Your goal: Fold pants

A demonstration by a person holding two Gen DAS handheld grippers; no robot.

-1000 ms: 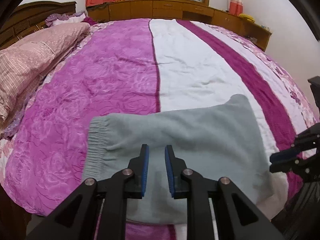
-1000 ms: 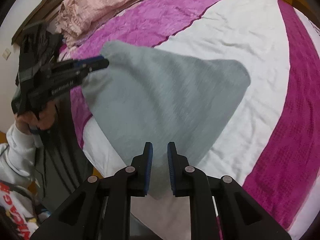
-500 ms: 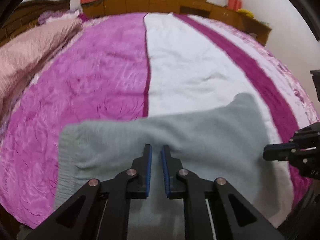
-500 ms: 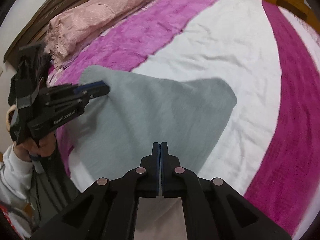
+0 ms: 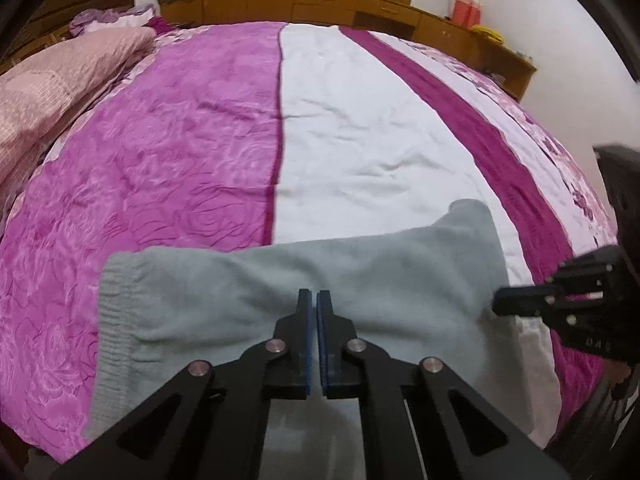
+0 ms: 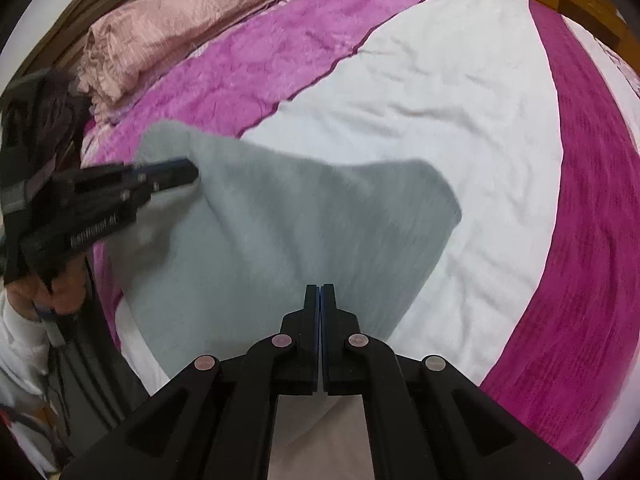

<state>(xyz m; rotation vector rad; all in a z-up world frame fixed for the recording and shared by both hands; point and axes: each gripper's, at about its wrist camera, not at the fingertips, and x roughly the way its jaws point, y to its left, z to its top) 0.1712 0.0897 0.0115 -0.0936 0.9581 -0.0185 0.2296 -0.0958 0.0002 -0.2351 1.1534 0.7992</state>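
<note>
Grey-green pants (image 5: 380,276) lie folded over near the front edge of the bed, ribbed waistband (image 5: 114,320) at the left. In the left wrist view my left gripper (image 5: 314,300) is closing its last sliver, blue pads pinching the near edge of the cloth. The right wrist view shows the left gripper (image 6: 192,170) from the side, biting the pants (image 6: 300,220) with a ridge of cloth running from its tip. My right gripper (image 6: 321,292) is shut on the pants' near edge. From the left wrist view the right gripper (image 5: 498,304) meets the pants' right edge.
The bedcover (image 5: 360,140) has purple, white and magenta stripes and stretches far beyond the pants. A pink pillow (image 5: 48,92) lies at the left. Wooden cabinets (image 5: 340,4) and a window line the far wall. A person's hand (image 6: 44,284) holds the left gripper.
Both grippers went from open to shut, the right one first, then the left. Both moved slightly forward and down onto the near edge of the pants.
</note>
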